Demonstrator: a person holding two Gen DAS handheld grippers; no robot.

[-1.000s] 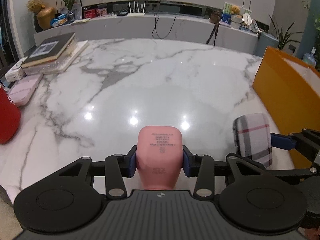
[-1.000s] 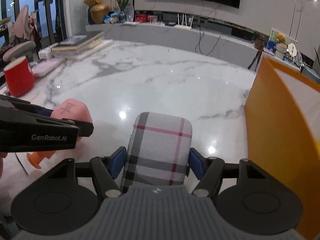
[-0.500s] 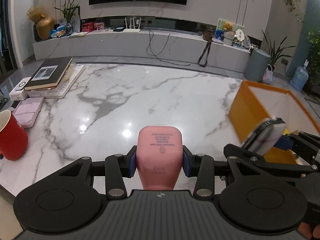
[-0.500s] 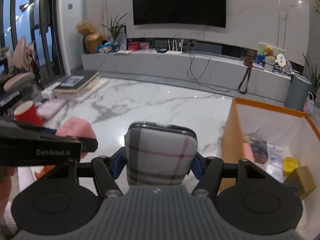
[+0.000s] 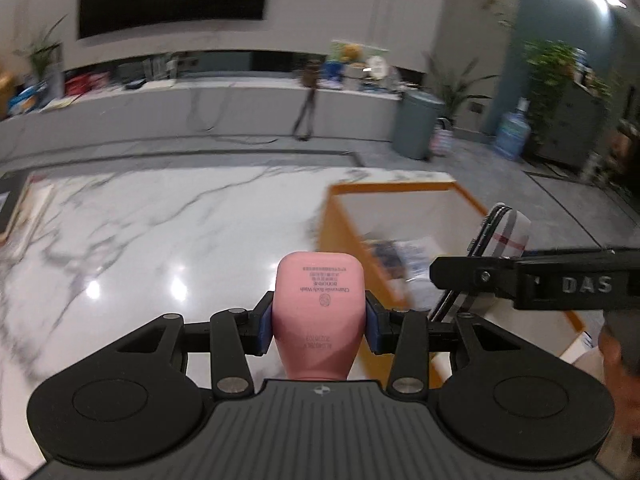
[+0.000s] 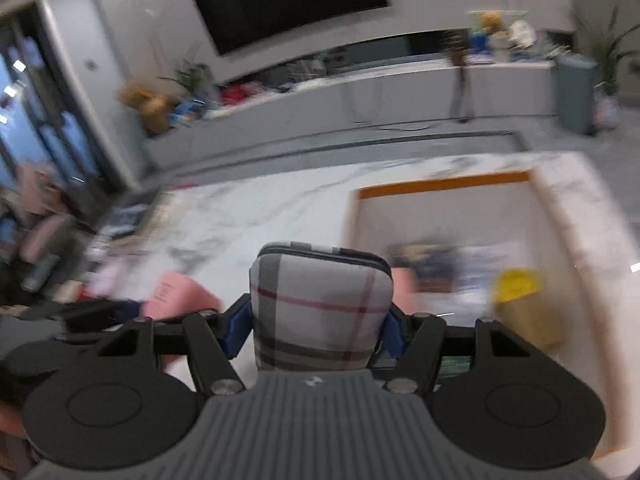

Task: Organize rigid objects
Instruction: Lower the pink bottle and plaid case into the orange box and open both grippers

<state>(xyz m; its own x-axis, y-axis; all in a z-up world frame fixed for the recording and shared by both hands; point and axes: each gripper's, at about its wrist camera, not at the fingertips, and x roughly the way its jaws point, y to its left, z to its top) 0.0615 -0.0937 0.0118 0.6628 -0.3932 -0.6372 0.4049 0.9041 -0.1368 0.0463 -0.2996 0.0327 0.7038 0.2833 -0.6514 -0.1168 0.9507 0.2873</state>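
My left gripper (image 5: 319, 320) is shut on a pink body-wash bottle (image 5: 319, 300), held above the marble table (image 5: 160, 232) just left of the orange box (image 5: 348, 240). My right gripper (image 6: 316, 328) is shut on a grey plaid zip case (image 6: 320, 308) and holds it over the near left part of the orange box (image 6: 444, 182). The plaid case also shows in the left wrist view (image 5: 508, 232), above the box. The pink bottle shows at the left in the right wrist view (image 6: 176, 292).
The orange box holds several items, among them a yellow object (image 6: 516, 284) and a dark packet (image 6: 428, 268). Books (image 5: 12, 208) lie at the table's far left. Both views are motion-blurred.
Both grippers have risen and swung right toward the orange box with their objects. The plaid case now hangs over the box's inside; the red cup has left both views.
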